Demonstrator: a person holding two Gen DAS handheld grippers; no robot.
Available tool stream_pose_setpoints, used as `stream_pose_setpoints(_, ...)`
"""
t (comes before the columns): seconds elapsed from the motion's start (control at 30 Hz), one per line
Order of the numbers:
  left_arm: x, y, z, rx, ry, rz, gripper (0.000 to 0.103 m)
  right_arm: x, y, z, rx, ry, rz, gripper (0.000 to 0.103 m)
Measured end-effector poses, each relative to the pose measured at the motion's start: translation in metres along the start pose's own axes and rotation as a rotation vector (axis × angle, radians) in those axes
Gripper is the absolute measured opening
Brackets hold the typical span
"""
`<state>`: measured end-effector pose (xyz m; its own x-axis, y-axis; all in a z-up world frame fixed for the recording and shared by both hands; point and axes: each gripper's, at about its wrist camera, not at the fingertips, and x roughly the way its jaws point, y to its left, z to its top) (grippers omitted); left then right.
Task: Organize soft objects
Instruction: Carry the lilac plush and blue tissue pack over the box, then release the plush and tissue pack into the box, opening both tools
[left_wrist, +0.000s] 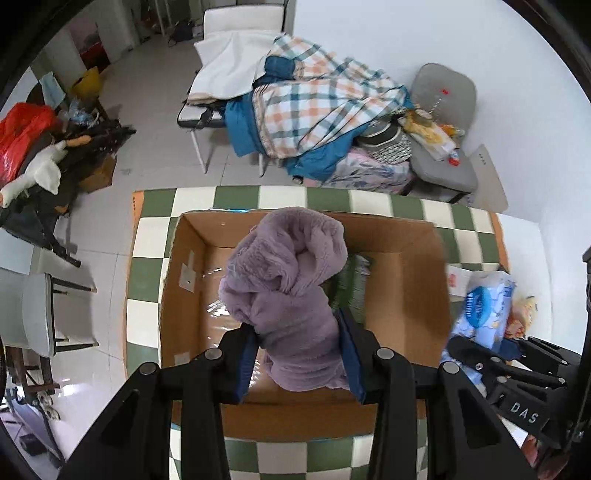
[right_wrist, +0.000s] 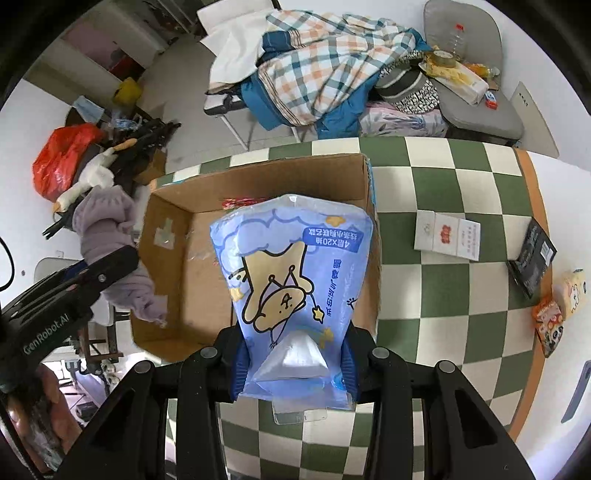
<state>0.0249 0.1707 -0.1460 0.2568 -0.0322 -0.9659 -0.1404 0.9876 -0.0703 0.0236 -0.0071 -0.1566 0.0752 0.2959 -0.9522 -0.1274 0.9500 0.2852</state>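
Left hand-held gripper (left_wrist: 297, 360), jaws clenched on a bunched lilac fleece cloth (left_wrist: 288, 295), plush and lumpy, which hangs over the open cardboard box (left_wrist: 417, 291). Right hand-held gripper (right_wrist: 293, 363), jaws clenched on a glossy blue tissue pack (right_wrist: 291, 280), a soft plastic pouch printed with a cartoon bear, held above the box's right wall. The box, of matt corrugated board, stands on the counter (right_wrist: 436, 295), whose cover is green-and-cream check. Only the right wrist view shows the white carton (right_wrist: 447, 236), black booklet (right_wrist: 532, 258) and small snack packs (right_wrist: 557, 310) lying on the counter to the right.
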Motion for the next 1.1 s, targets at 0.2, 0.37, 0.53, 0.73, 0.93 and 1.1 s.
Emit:
stream_pose_setpoints(0.2,0.056,0.027,0.029,-0.029,0.099,0.006,0.037,0.054,-0.012,0.034,0.032,0.062,-0.07,0.043)
stream_pose_setpoints(0.37,0.098,0.041,0.046,-0.049,0.174,0.008,0.038,0.087,-0.02,0.051,0.046,0.104,-0.118,0.043)
stream_pose_setpoints(0.53,0.114,0.044,0.054,-0.049,0.22,0.007,0.041,0.108,-0.023,0.065,0.049,0.125,-0.148,0.045)
stream_pose_setpoints(0.73,0.11,0.044,0.058,-0.048,0.225,-0.012,0.049,0.11,-0.022,0.072,0.053,0.11,-0.147,0.066)
stream_pose_setpoints(0.93,0.086,0.041,0.053,-0.018,0.168,0.001,0.084,0.099,-0.018,0.068,0.049,0.098,-0.14,0.072)
stream_pose_setpoints(1.1,0.065,0.04,0.038,-0.013,0.117,0.03,0.097,0.092,-0.015,0.056,0.039,0.094,-0.14,0.081)
